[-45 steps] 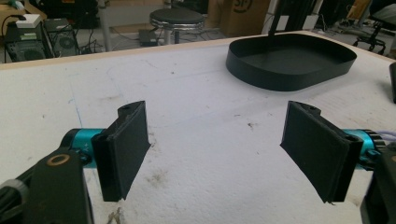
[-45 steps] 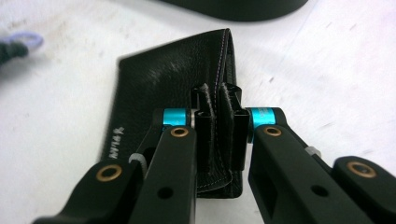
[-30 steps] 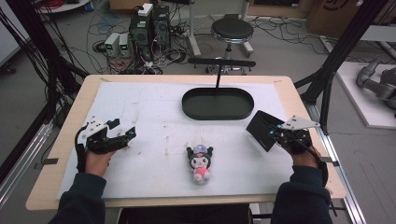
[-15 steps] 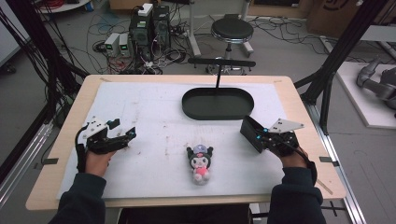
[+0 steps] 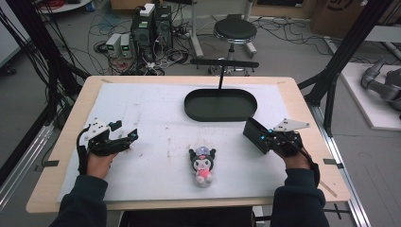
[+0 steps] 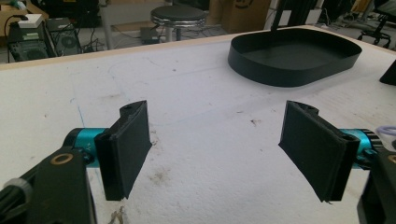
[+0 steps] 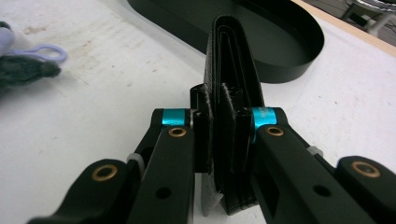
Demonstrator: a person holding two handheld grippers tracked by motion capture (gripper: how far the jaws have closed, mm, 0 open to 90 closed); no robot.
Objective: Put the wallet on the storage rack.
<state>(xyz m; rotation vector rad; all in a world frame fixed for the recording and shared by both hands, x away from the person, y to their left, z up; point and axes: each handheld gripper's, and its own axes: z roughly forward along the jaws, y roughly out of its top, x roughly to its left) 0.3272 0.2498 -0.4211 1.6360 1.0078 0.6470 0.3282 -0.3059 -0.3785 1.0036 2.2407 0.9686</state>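
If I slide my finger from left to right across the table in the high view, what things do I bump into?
Left gripper → plush toy → black wallet → right gripper, shut on that wallet.

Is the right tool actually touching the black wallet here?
Touching. In the right gripper view the right tool has both jaws pressed flat against the sides of the black wallet, with no gap on either side.
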